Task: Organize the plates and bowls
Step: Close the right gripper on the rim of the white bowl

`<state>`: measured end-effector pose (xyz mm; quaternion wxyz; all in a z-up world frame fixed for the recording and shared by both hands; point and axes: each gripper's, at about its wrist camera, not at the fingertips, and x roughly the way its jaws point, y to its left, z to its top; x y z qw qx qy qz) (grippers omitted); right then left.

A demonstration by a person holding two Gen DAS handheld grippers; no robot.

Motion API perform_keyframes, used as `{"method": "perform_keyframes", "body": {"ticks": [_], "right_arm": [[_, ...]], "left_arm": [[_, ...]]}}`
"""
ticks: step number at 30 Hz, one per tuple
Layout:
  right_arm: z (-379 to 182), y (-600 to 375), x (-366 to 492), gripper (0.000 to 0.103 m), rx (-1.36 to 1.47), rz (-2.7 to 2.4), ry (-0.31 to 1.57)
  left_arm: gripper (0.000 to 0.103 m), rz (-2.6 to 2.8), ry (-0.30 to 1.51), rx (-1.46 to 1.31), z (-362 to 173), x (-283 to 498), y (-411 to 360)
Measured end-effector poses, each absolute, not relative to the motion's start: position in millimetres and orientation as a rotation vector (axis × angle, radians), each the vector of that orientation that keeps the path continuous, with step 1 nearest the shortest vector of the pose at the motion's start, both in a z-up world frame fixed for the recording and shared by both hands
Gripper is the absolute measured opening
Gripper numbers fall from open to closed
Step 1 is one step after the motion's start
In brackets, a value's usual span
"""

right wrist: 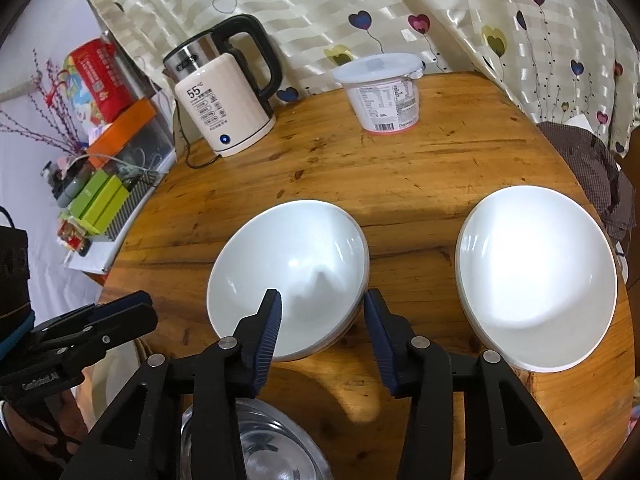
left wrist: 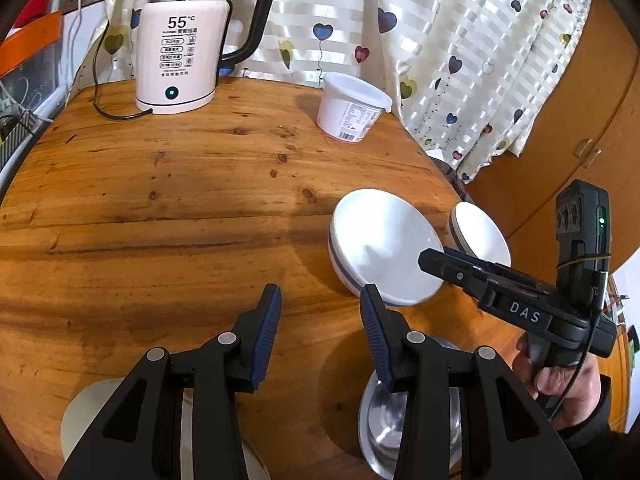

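Two white bowls sit on the round wooden table: a blue-striped one and a second to its right. My right gripper is open and straddles the striped bowl's near rim, with one finger over the inside and one outside; I see no pad pressing. My left gripper is open and empty above bare wood, left of that bowl. A steel bowl and a cream plate lie near the front edge, partly hidden by the fingers.
An electric kettle with its cord stands at the back left and a lidded white tub at the back. A heart-print curtain hangs behind. Boxes and clutter lie off the table's left edge.
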<state>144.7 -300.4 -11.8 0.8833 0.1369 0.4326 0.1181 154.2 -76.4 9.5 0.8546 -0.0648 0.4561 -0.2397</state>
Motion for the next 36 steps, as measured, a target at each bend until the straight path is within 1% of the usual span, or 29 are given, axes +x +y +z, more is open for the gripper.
{"method": "perform_keyframes", "body": {"ticks": [2,5,10,11,14,16,23,24,25,26,30,33,36], "right_arm": [[-13,-302,146,0.039,0.290,0.242,0.903],[-15,-304,147,0.038,0.296,0.236,0.910],[-18,-306,149,0.033,0.305,0.227,0.923],[-19,-307,150,0.031,0.306,0.226,0.926],[-21,-307,151,0.029,0.307,0.226,0.931],[-21,-308,151,0.027,0.309,0.226,0.933],[-22,-308,152,0.026,0.312,0.227,0.933],[-22,-309,152,0.026,0.313,0.227,0.932],[-22,-309,153,0.026,0.314,0.227,0.932],[-22,-309,153,0.026,0.316,0.226,0.931],[-22,-310,155,0.026,0.320,0.227,0.931],[-22,-310,154,0.026,0.318,0.227,0.931],[-22,-310,155,0.023,0.318,0.228,0.931]], "left_arm": [[0.042,-0.505,0.966,-0.136,8,159,-80],[0.042,-0.514,0.979,-0.140,5,166,-85],[0.042,-0.523,1.000,-0.150,-1,176,-95],[0.042,-0.525,1.004,-0.153,-2,178,-96],[0.038,-0.533,1.010,-0.149,-5,181,-103],[0.038,-0.538,1.012,-0.143,-6,183,-107],[0.036,-0.540,1.019,-0.133,-11,192,-117],[0.034,-0.539,1.022,-0.129,-12,192,-118],[0.029,-0.538,1.024,-0.126,-12,193,-119],[0.027,-0.541,1.029,-0.122,-13,194,-121],[0.027,-0.534,1.028,-0.114,-14,196,-123],[0.025,-0.530,1.031,-0.117,-15,198,-123],[0.024,-0.527,1.034,-0.118,-17,199,-123]]}}
